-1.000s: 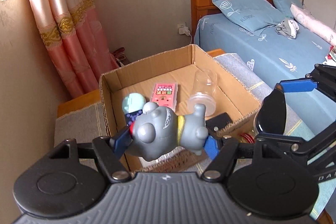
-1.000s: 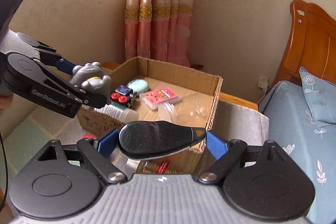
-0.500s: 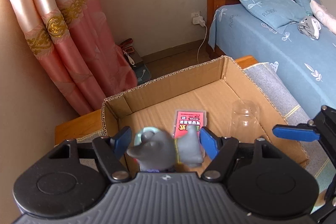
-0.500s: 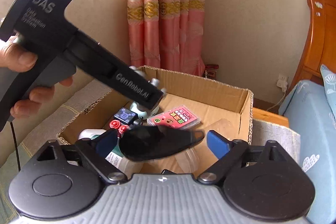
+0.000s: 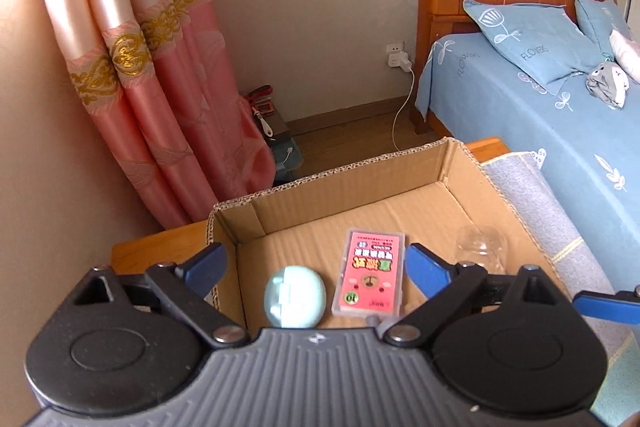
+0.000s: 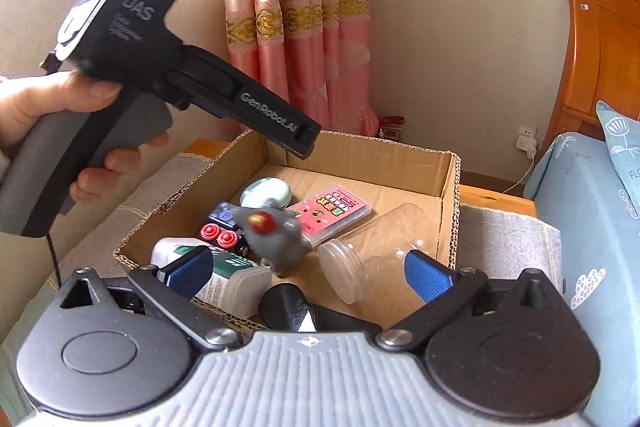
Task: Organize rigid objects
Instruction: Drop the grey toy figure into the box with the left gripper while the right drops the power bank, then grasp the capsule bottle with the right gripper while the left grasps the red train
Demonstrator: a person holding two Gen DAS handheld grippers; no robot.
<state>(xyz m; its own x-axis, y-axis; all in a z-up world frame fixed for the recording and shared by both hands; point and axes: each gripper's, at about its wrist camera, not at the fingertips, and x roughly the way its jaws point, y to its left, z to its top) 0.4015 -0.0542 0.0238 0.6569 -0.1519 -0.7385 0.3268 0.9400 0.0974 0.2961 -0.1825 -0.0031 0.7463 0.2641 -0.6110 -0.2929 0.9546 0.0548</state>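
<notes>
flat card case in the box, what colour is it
Pink-red face with a clear rim; the card case shows best in the left wrist view.

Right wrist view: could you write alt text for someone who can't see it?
An open cardboard box holds a grey toy, pink card case, clear jar, white bottle and black object. Open blue jaws frame it; a hand holds a second gripper above.
</notes>
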